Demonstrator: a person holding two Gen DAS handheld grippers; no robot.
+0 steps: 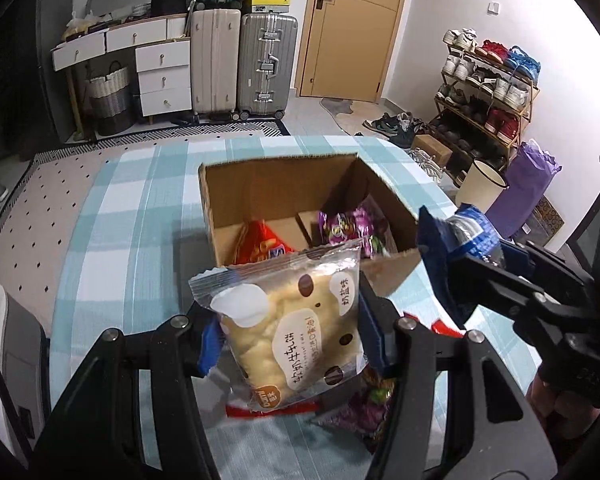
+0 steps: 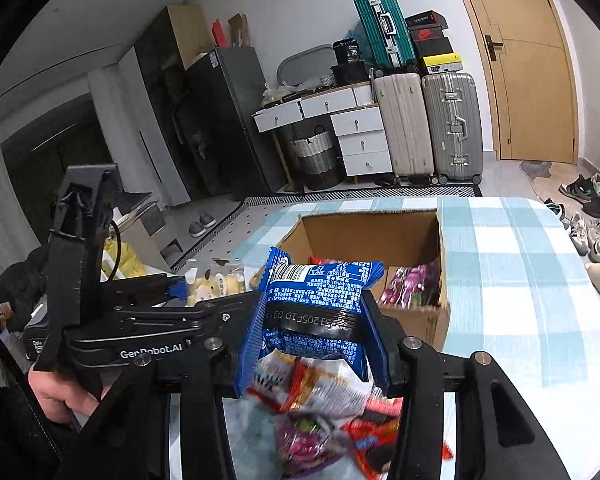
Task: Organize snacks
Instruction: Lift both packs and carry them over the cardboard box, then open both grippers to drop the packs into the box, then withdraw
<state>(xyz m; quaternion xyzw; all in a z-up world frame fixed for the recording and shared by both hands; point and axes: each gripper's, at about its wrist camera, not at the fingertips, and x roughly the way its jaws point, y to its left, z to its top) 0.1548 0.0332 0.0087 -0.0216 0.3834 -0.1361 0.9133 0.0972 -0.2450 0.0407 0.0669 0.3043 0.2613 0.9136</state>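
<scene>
- Left wrist view: left gripper [image 1: 290, 344] clamped on a clear bread pack [image 1: 296, 328], held above the desk [image 1: 112, 216] just before the near wall of the box [image 1: 276, 184].
- Box: open cardboard, standing on the checked cloth near the desk's far edge; inside, a red packet [image 1: 260, 246] at left, purple packets [image 1: 354, 226] at right.
- Right gripper [image 1: 466, 268]: at the right, gripping a blue pack [image 1: 460, 232] beside the box's near right corner.
- Loose packets [image 1: 364, 404]: red and purple, on the desk under the left gripper.
- Right wrist view: right gripper [image 2: 314, 332] closed on the blue pack [image 2: 320, 296], raised in front of the box [image 2: 380, 232].
- Left gripper [image 2: 180, 292]: at left, holding the bread pack [image 2: 216, 284]; a hand [image 2: 56, 392] grips its handle.
- Snack pile [image 2: 324, 412]: blurred, on the desk's near edge below the right gripper.
</scene>
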